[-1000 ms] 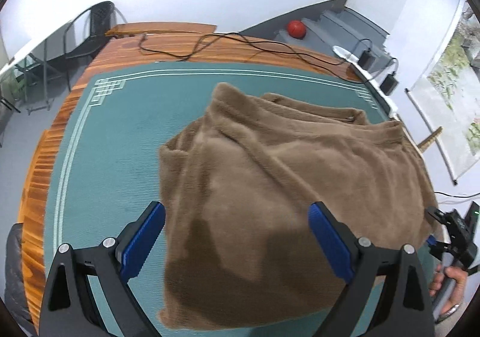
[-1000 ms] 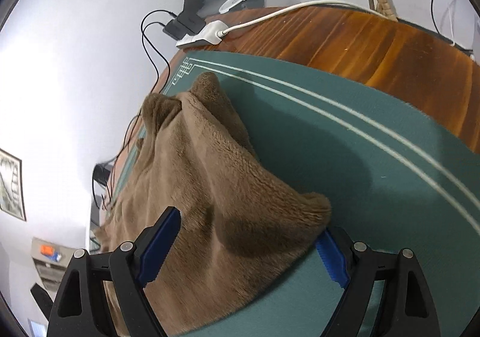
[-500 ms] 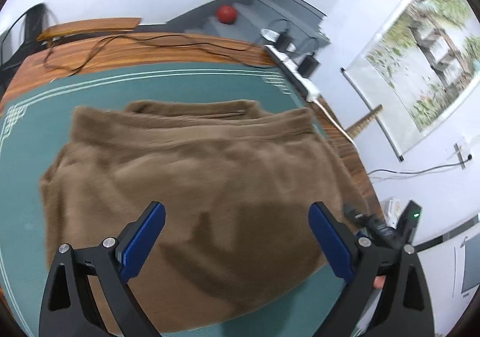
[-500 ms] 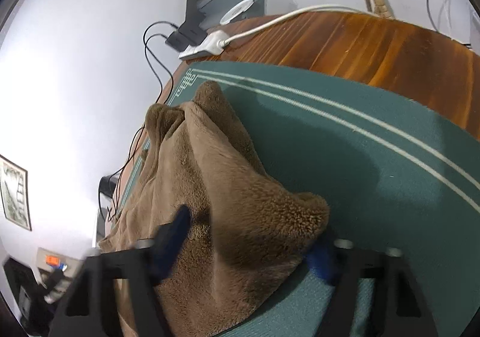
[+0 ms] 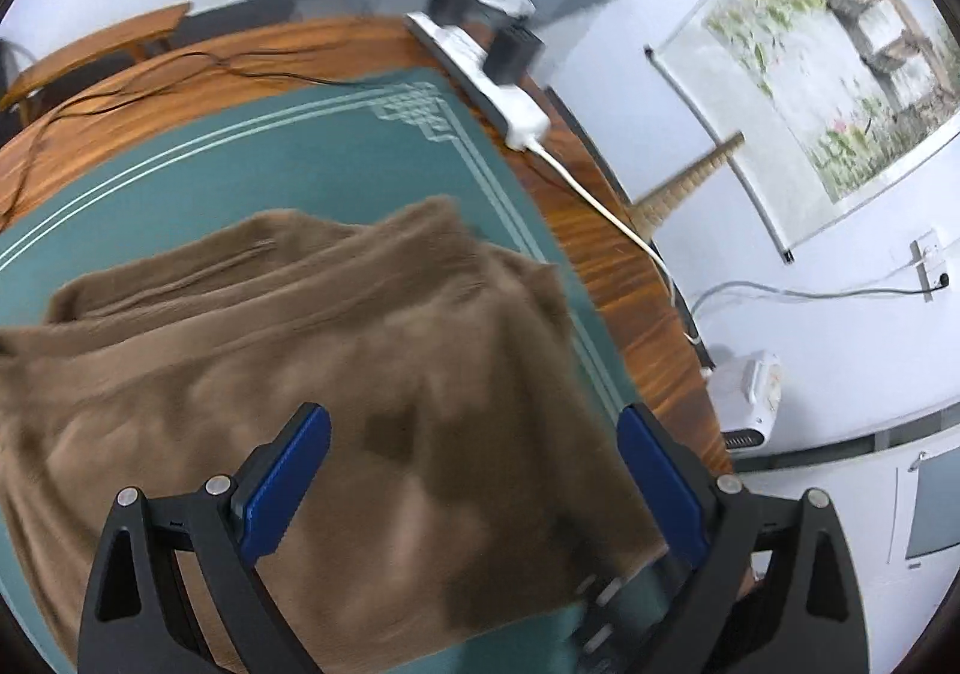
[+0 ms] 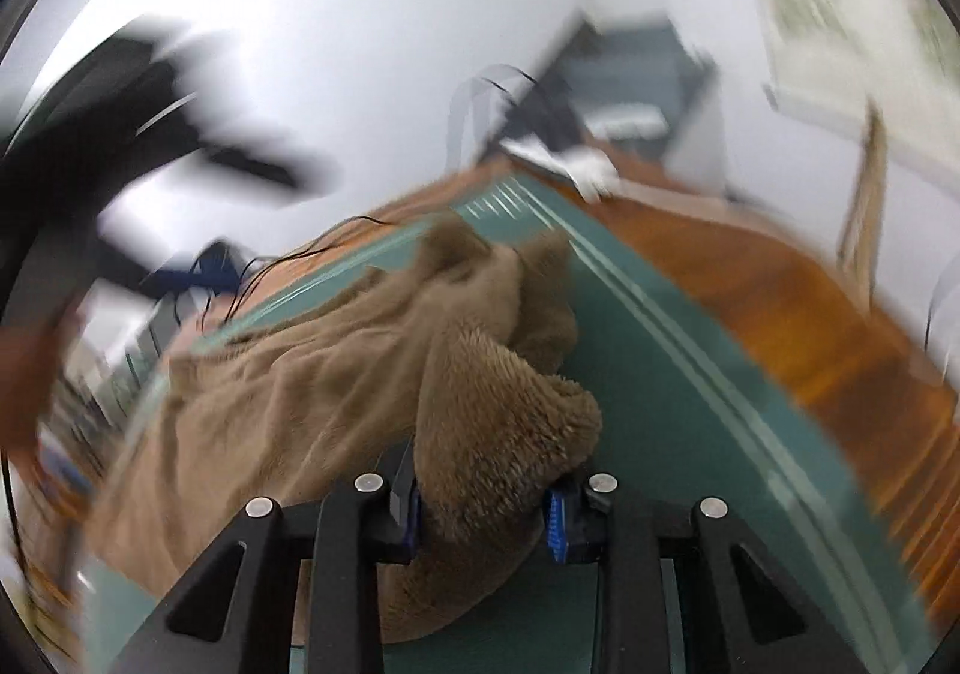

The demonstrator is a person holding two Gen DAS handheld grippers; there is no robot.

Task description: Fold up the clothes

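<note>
A brown fleece garment (image 5: 312, 374) lies folded over on the green mat (image 5: 288, 176). In the left wrist view my left gripper (image 5: 474, 470) hovers over the garment's near right part, open, its blue pads wide apart with nothing between them. In the right wrist view my right gripper (image 6: 483, 512) is shut on a bunched corner of the same brown fleece garment (image 6: 336, 374), which bulges up between the blue pads. The right wrist view is blurred by motion.
The mat covers a wooden table (image 5: 606, 242). A white power strip (image 5: 486, 68) with black adapters and a white cable runs along the table's far right edge. Black cables (image 5: 150, 74) trail at the back. A white appliance (image 5: 750, 392) sits beyond the right edge.
My right gripper has gone from open around the garment's corner to shut on it, and is swinging. The left gripper has turned to the right over the garment, still open.
</note>
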